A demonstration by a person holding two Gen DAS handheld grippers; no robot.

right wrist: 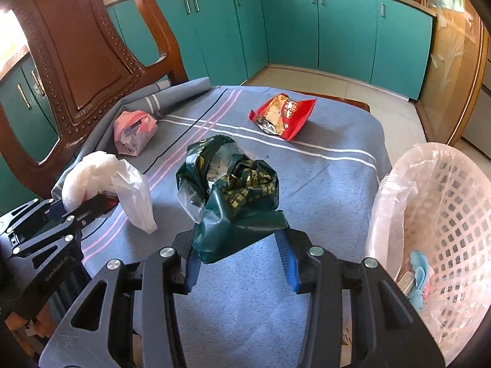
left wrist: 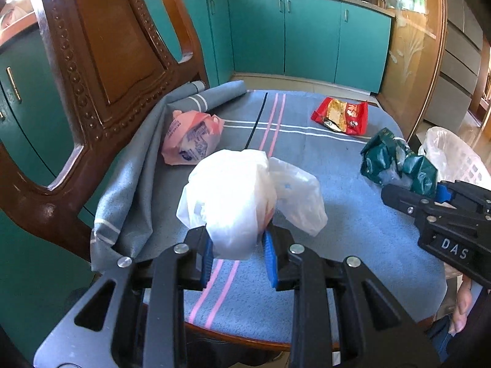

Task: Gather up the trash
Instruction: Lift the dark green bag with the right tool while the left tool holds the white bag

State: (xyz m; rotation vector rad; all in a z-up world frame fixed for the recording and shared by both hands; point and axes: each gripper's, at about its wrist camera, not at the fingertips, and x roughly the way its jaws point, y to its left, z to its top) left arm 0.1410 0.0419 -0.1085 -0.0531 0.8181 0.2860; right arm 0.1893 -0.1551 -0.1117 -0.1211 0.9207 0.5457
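Black hand-held gripper, blue pads

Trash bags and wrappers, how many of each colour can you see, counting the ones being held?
White plastic bag: 1
Dark green bag: 1
Pink bag: 1
Red snack wrapper: 1
Total: 4

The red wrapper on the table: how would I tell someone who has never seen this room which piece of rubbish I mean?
Start at the round table under its blue striped cloth, in front of the teal cabinets. Look to its far side, beyond both grippers. The red wrapper lies flat and torn open there, untouched, the only bright red piece, with gold print inside.
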